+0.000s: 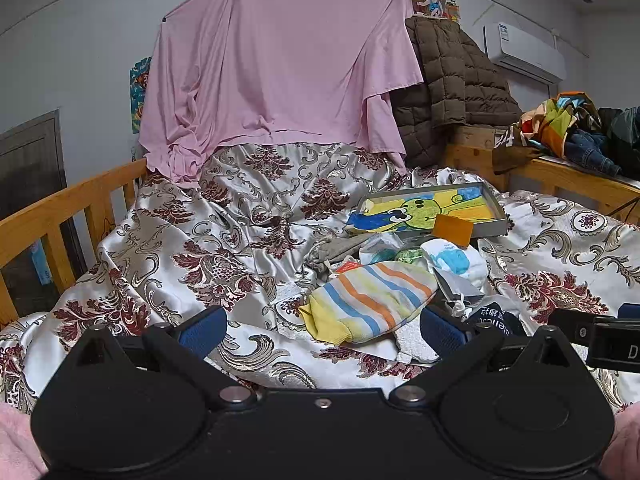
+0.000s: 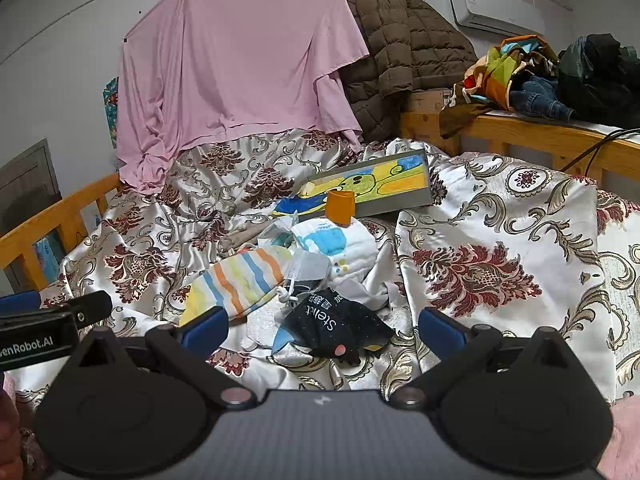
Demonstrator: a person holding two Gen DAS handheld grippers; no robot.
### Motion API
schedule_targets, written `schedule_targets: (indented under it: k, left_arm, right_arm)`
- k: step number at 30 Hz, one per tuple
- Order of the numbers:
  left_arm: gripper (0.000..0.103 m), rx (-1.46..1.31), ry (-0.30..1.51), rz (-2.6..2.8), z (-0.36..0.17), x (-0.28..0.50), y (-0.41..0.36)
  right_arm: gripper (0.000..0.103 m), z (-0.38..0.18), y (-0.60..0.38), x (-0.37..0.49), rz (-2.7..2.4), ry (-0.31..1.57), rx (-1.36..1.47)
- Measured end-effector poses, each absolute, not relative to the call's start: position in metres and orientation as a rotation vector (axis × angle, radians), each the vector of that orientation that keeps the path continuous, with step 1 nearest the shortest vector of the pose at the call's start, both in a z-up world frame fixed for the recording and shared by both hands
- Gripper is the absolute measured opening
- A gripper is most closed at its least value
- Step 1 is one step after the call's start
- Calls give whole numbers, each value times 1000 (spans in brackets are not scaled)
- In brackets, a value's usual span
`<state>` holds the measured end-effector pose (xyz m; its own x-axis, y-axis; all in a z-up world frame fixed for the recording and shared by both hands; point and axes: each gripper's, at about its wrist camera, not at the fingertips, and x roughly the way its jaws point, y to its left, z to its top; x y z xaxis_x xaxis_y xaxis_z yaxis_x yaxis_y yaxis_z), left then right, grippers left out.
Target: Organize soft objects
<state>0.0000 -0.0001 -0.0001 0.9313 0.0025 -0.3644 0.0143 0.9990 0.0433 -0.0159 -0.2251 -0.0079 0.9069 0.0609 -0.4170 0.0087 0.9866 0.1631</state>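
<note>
A pile of small soft things lies on the patterned satin bedspread (image 1: pixel 192 240). On top is a striped sock (image 1: pixel 370 300) (image 2: pixel 240 280) with yellow, blue and orange bands. Behind it sits a white cloth with a blue print (image 1: pixel 456 260) (image 2: pixel 336 246). A dark pouch with white lettering (image 2: pixel 334 326) (image 1: pixel 498 318) lies nearest. My left gripper (image 1: pixel 324 330) is open, just short of the sock. My right gripper (image 2: pixel 322 330) is open with the dark pouch between its blue pads. Each gripper shows at the edge of the other's view.
A grey shallow box with a colourful drawing (image 1: pixel 432 210) (image 2: pixel 372 186) lies behind the pile, an orange cup (image 2: pixel 340 207) in front of it. A pink sheet (image 1: pixel 276 68) hangs at the head. Wooden rails (image 1: pixel 52 216) (image 2: pixel 540 136) edge the bed; clothes (image 2: pixel 532 76) heap at right.
</note>
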Motion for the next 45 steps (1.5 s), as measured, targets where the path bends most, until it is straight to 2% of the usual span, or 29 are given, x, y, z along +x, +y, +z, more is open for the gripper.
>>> schedule_targets:
  k: [13, 19, 25, 45]
  left_arm:
    - [102, 30, 388, -2, 2, 2, 1]
    - [102, 4, 413, -24, 3, 25, 4]
    - [102, 69, 443, -67, -8, 60, -3]
    - [102, 15, 615, -422, -10, 193, -31]
  right_arm:
    - [103, -1, -218, -15, 31, 437, 175]
    - [103, 4, -234, -2, 43, 418, 252]
    - [103, -1, -234, 19, 125, 368, 156]
    - [103, -26, -234, 83, 192, 613, 105]
